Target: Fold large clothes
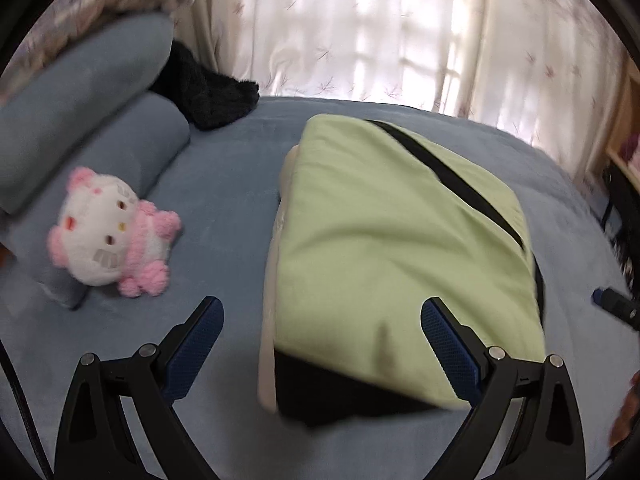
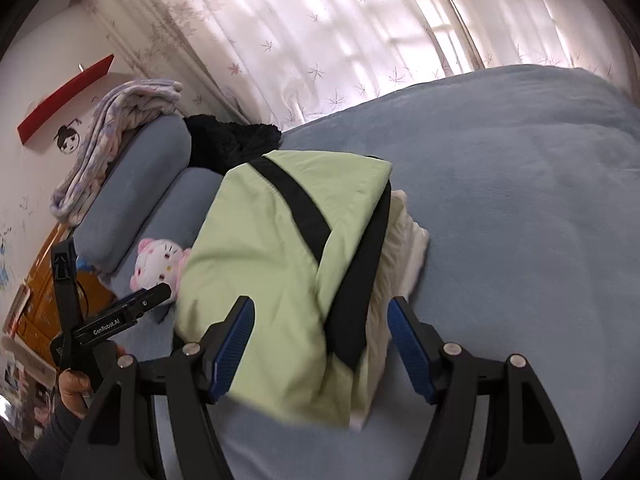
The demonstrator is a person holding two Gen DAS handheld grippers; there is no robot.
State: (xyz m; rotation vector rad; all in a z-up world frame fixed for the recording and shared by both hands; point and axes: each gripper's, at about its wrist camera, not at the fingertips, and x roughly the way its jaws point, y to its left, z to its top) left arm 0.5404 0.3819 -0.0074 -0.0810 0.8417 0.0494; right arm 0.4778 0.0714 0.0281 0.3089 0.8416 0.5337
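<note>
I see the bed (image 1: 224,200) filling most of both views, covered in a blue-grey blanket, with pale patterned curtains (image 1: 360,32) lit from behind at its far side. Two blue bolster pillows (image 1: 80,120) lie stacked along the headboard end, a striped blanket (image 2: 116,120) draped on the upper one and a dark fluffy garment (image 1: 208,96) behind them. In the middle of the bed sits the jacket (image 1: 384,240), light green with black bands, folded into a thick bundle over a white lining that shows along its edge. My left claw (image 1: 322,322) is spread wide, the near corner of the jacket lying between its fingers with neither pad pressing on it. My right claw (image 2: 320,320) is also spread, straddling the jacket's near end without gripping it. A pink and white plush toy (image 1: 108,236) rests beside the lower pillow, just apart from the jacket.
</note>
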